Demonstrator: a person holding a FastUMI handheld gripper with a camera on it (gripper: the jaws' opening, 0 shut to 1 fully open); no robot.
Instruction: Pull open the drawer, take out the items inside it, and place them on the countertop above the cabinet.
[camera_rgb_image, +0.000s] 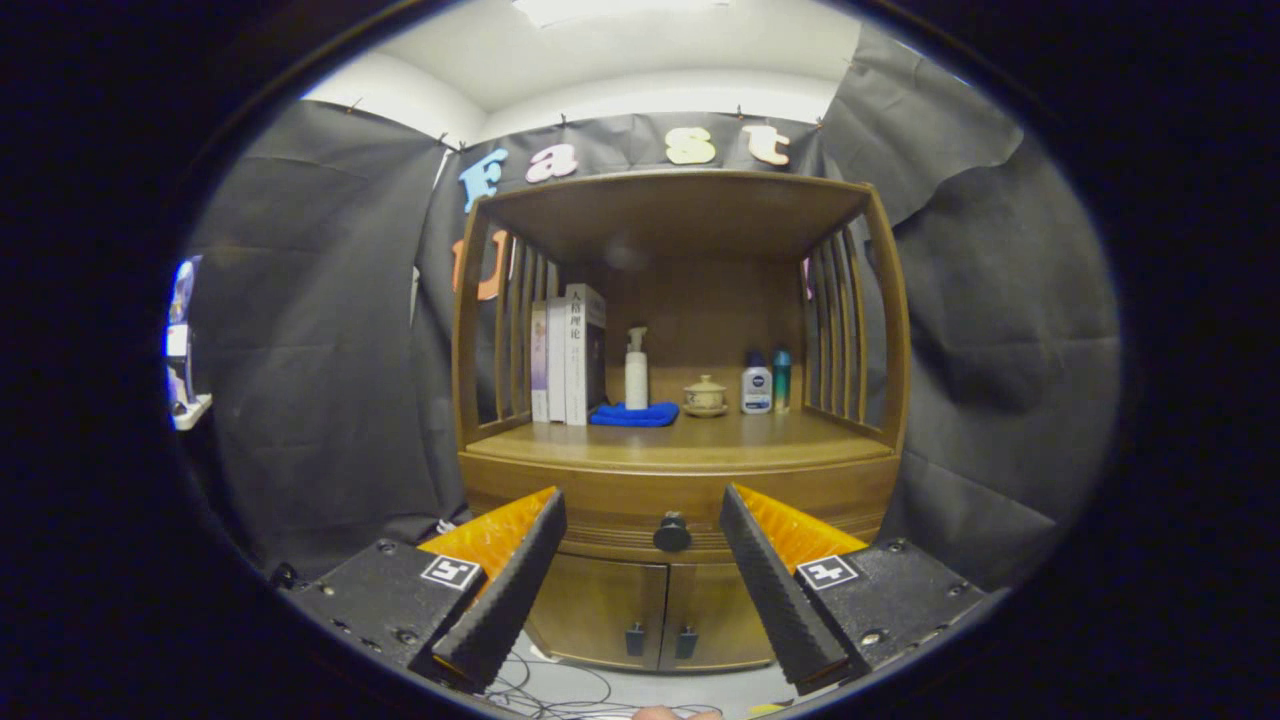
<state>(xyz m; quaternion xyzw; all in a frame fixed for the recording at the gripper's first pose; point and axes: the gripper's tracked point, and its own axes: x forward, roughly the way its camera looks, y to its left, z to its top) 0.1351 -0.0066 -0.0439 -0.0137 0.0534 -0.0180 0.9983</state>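
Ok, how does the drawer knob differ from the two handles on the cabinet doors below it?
The drawer knob is round; the door handles are small upright tabs. The knob is single and centred on the drawer front, lined up between the open gripper fingers; the handles come as a pair, flanking the seam where the doors meet. The knob looks larger than either handle. All are dark against the brown wooden cabinet. The gripper touches none of them.

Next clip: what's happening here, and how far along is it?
A person's handheld gripper faces a wooden cabinet, its fingers open and holding nothing. The drawer is shut, its round dark knob beyond the fingers, lined up with the gap between them. On the countertop stand books, a pump bottle, a blue cloth, a lidded pot and two bottles.
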